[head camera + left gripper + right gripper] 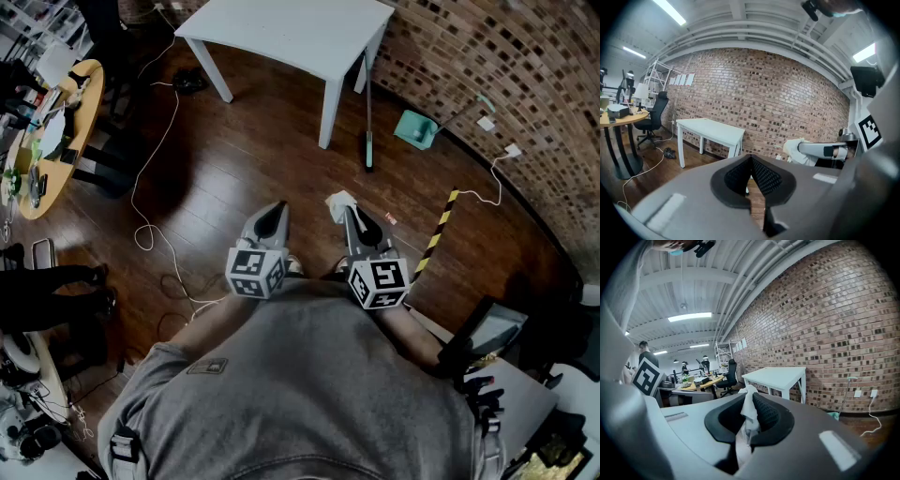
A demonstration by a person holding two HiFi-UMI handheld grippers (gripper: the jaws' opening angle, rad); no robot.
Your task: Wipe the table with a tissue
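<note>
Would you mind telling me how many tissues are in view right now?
1: the tissue is clamped in the right tool, held above the floor. Others may be hidden.

Wearer: grey short-sleeved shirt (pixel 309 394), plain weave. A small pale rectangular patch (pixel 208 367) sits on the shirt's left shoulder. A grey strap with a pale buckle (pixel 124 443) hangs at the shirt's left lower edge.

Left gripper (pixel 277 211): smooth light-grey shell that narrows to a dark tip. Right gripper (pixel 352 216): same build and colour.

At the end nearest the shirt, each gripper carries a white cube printed with black square markers: left cube (pixel 255 273), right cube (pixel 379 282).

The pads (pixel 764 177) are black with fine ribbing, set in a rounded black recess of the shell.
</note>
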